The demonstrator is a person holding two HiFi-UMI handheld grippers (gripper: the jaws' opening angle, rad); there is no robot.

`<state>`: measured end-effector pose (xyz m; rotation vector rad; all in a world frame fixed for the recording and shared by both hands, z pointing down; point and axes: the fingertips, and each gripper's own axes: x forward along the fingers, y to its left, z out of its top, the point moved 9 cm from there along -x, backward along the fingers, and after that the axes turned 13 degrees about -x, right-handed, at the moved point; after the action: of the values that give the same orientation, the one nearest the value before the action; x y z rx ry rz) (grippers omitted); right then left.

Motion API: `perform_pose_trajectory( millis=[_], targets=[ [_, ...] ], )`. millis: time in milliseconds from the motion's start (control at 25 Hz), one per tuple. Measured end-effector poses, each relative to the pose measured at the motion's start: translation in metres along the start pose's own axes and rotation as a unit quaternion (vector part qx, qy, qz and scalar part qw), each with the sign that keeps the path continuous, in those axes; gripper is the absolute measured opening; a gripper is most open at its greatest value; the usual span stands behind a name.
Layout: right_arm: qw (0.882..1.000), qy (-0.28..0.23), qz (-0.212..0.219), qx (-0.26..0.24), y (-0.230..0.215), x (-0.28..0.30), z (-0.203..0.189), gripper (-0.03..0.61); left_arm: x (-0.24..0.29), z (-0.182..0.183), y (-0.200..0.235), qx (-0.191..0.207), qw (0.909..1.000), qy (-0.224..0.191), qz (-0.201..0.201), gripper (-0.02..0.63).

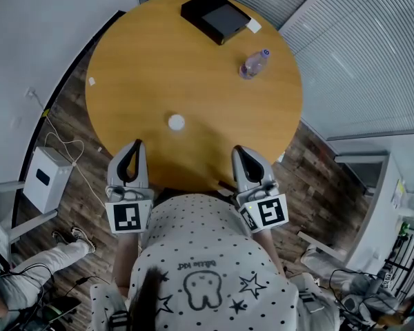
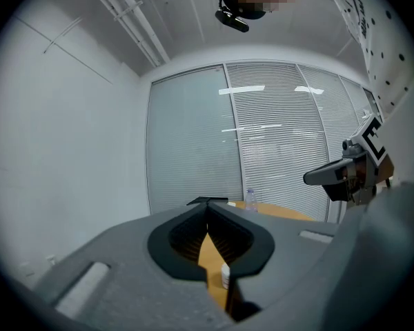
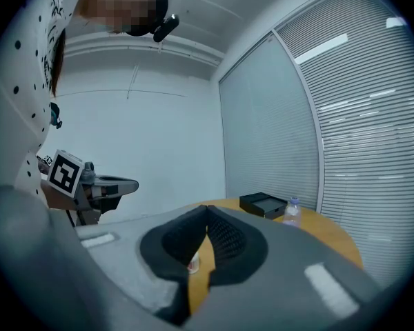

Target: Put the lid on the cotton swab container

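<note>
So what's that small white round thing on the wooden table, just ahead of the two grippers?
It is a small white container, round from above and a short upright cylinder from the side, plastic by the look. It stands on the bare wood of the round table, toward the person's side. Nothing touches it: the left gripper and the right gripper are short of it, jaws together. Whether its lid is on cannot be told.
</note>
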<state>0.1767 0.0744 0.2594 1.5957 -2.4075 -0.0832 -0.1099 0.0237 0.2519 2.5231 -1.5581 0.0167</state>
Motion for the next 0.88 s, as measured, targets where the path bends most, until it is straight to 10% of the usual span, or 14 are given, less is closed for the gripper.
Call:
perform_pose_trajectory(
  millis=[880],
  targets=[
    [1.000,0.014,0.008,-0.008,0.0032,0.0065,-0.0028,0.005,0.0047,-0.0040,0.0002,0.004,0.9999,0.008,-0.014,0.011]
  ],
)
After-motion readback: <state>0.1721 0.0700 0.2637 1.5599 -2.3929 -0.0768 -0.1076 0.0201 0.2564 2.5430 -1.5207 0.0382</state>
